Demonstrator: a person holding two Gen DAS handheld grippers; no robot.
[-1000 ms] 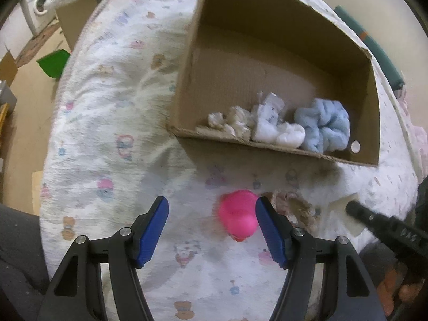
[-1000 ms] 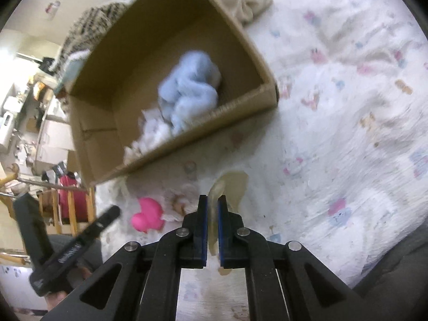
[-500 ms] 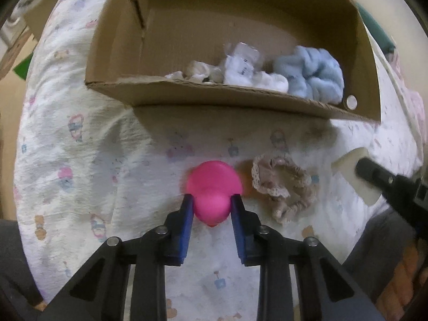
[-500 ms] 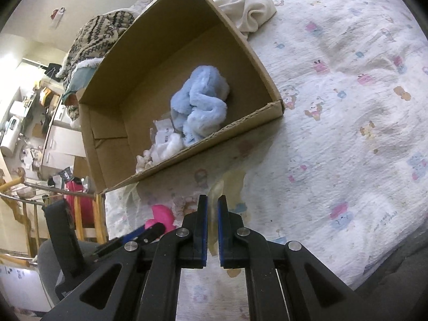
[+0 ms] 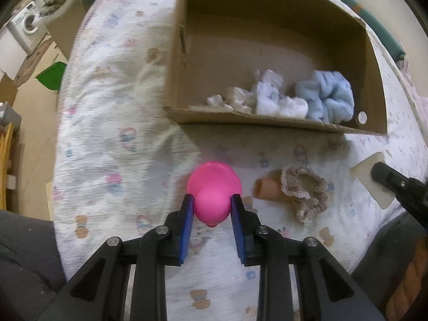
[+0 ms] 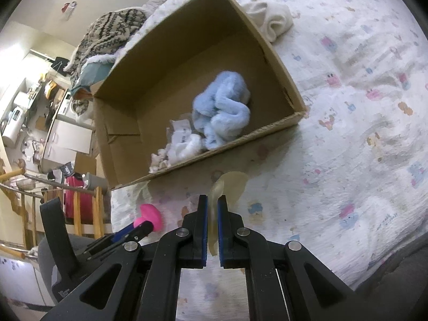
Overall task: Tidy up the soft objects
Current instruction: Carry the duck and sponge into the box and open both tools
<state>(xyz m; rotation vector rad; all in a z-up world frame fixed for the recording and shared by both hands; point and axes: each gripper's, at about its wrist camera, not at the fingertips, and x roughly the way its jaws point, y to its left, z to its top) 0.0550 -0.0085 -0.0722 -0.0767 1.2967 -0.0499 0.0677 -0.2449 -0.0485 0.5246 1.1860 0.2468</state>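
Observation:
My left gripper [image 5: 210,205] is shut on a soft pink toy [image 5: 213,187] and holds it above the bed in front of the cardboard box [image 5: 267,121]. It also shows in the right wrist view [image 6: 149,216]. My right gripper [image 6: 212,208] is shut on a thin translucent beige piece [image 6: 217,187], seen from the left wrist view [image 5: 370,179]. The box [image 6: 270,128] holds a fluffy blue scrunchie [image 5: 327,99], white soft items [image 5: 278,101] and small grey-white ones [image 5: 232,100]. A beige lace scrunchie [image 5: 305,190] and a small tan piece [image 5: 266,188] lie on the bed right of the pink toy.
The bed has a white patterned cover [image 6: 361,107]. A cream cloth [image 6: 272,18] lies behind the box. A knitted blanket [image 6: 112,29] lies at the far end. The bed's left edge drops to the floor with a green object [image 5: 52,76] and a washing machine [image 5: 26,25].
My left gripper closed on the pink toy and lifted it off the bed, uncovering the tan piece. My right gripper rose with the beige piece, still shut.

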